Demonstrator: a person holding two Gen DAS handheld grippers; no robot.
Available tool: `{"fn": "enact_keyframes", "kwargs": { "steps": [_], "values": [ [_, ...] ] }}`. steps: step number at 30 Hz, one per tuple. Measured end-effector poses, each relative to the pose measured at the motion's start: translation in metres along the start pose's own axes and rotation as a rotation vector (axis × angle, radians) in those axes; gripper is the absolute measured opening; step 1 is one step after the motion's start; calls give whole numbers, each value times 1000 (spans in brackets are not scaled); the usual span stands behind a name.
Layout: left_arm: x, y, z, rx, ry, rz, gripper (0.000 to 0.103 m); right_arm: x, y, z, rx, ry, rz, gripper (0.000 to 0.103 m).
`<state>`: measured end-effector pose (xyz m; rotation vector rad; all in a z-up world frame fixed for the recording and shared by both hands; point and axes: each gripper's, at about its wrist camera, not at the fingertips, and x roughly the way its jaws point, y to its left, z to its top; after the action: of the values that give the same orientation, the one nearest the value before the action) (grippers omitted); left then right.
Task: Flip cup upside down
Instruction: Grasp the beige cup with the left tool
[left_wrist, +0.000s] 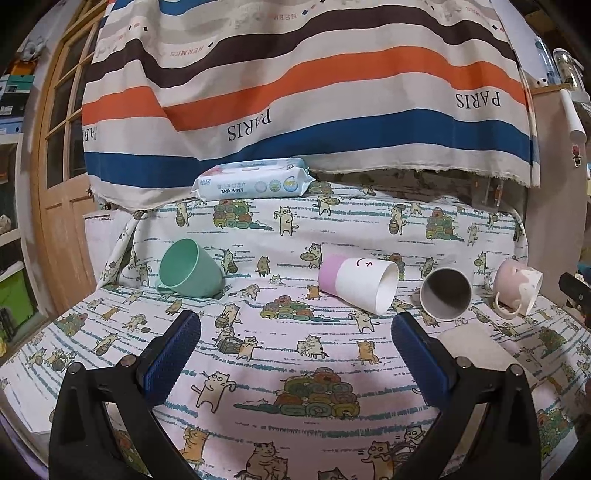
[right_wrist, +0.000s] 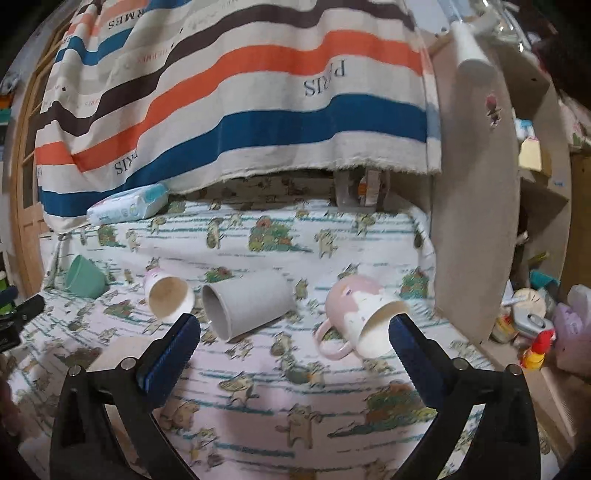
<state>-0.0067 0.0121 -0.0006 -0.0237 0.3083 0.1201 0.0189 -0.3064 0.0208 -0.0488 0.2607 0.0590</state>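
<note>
Cups lie tipped on their sides in a row across the cat-print cloth on the counter: a green cup far left, a pink-and-white cup in the middle, a grey cup beside it, and a pink mug with a handle at the right. Left tool hangs wide open and holds nothing, near the middle cup. Right tool is also spread wide and empty, its right finger just before the pink mug's mouth. Baby wipes lie at the far edge under the striped cloth.
</note>
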Motion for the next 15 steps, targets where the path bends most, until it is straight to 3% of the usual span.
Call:
{"fn": "enact_keyframes", "kwargs": {
  "steps": [2, 5, 8, 12, 15],
  "values": [
    [-1, 0, -1, -3, -2, -1, 103, 7, -5, -2, 20, 32, -5, 103],
    [-4, 2, -1, -15, -16, -27, 103, 10, -17, -3, 83, 47, 88, 102],
    [-6, 0, 0, -9, -28, -39, 103, 10, -20, -3, 98, 48, 45, 102],
    [-26, -3, 2, -10, -102, -50, 103, 8, -9, -2, 46, 42, 29, 102],
    [-31, -4, 17, -42, -26, -118, 103, 8, 0, -2, 4, 49, 19, 102]
  ]
}}
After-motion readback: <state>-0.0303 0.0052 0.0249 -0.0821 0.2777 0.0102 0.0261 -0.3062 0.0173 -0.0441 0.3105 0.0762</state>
